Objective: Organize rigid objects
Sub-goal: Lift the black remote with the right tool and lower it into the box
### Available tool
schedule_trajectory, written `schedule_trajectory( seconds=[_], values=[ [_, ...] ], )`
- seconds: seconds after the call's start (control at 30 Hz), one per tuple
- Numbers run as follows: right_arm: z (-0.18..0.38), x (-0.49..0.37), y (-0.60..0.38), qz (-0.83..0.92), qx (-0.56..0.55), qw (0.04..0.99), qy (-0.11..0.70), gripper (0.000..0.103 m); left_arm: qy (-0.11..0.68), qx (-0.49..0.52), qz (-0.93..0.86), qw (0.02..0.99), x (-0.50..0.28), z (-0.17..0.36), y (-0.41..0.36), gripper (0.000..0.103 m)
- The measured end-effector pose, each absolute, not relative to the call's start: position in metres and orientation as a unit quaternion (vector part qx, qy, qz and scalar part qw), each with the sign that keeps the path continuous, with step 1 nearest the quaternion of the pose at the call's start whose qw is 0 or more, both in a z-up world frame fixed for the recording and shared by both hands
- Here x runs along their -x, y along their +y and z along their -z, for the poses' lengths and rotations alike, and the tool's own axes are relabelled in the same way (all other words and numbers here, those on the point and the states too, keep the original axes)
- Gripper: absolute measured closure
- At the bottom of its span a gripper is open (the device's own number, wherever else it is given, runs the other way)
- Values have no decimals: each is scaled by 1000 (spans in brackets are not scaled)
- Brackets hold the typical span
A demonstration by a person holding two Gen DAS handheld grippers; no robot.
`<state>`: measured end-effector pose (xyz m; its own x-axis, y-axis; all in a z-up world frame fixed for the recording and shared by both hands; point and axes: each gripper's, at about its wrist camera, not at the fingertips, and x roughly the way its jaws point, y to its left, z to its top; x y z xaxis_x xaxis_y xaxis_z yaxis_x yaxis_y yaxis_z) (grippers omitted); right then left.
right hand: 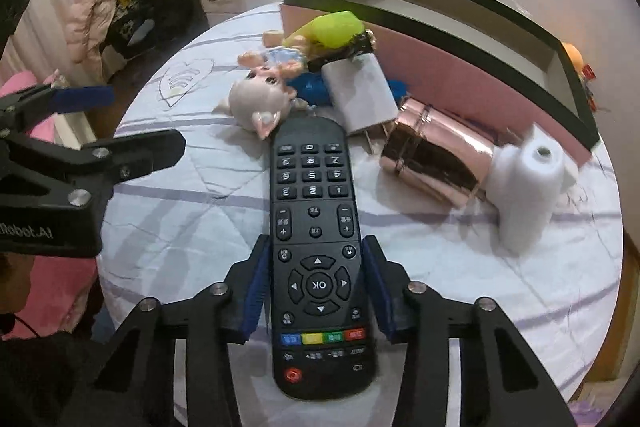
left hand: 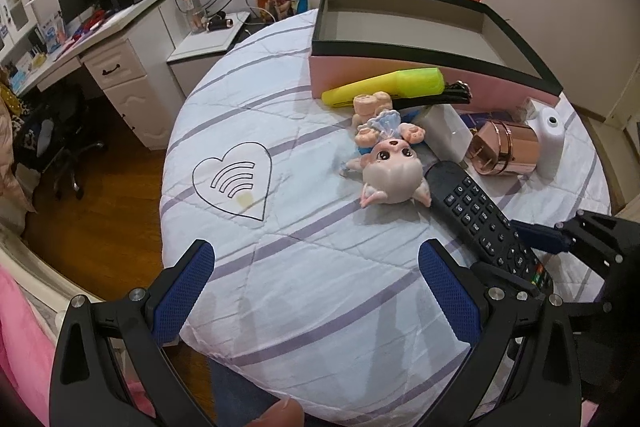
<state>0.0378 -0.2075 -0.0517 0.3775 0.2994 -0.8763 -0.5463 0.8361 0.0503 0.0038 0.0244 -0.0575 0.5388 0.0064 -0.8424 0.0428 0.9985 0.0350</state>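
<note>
Black plastic, long and slab-shaped with rubbery buttons, the remote (right hand: 316, 251) lies flat on the quilted, striped cloth (left hand: 280, 267) and sits pinched at its sides by the right tool (right hand: 317, 287), whose blue mesh-textured pads press its edges. Beyond the remote's far end lies a glossy, big-headed doll (right hand: 262, 99) on its back, touching the remote's corner. Beside it rest a smooth white block (right hand: 360, 95), a shiny copper-coloured cylinder (right hand: 432, 159) on its side, and a matte white cylinder (right hand: 528, 187) standing upright. A fluorescent yellow plastic piece (left hand: 384, 85) leans on the pink wall of an open rectangular box (left hand: 400, 71) with a black rim. Left tool (left hand: 316, 291) hovers spread wide over bare cloth, its pads gripping nothing.
</note>
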Motion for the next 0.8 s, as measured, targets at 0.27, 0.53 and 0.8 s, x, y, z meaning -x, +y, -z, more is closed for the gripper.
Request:
schedule_trajectory(
  seconds=[0.27, 0.53, 0.8],
  values=[
    [38, -19, -228, -233, 79, 833, 496, 58, 477, -30, 19, 878, -2, 56, 18, 0],
    [4, -6, -246, -221, 42, 856, 465, 58, 462, -34, 25, 886, -3, 44, 11, 0],
    [-33, -38, -238, -217, 35, 878, 425, 58, 418, -32, 14, 908, -39, 11, 7, 0]
  ],
)
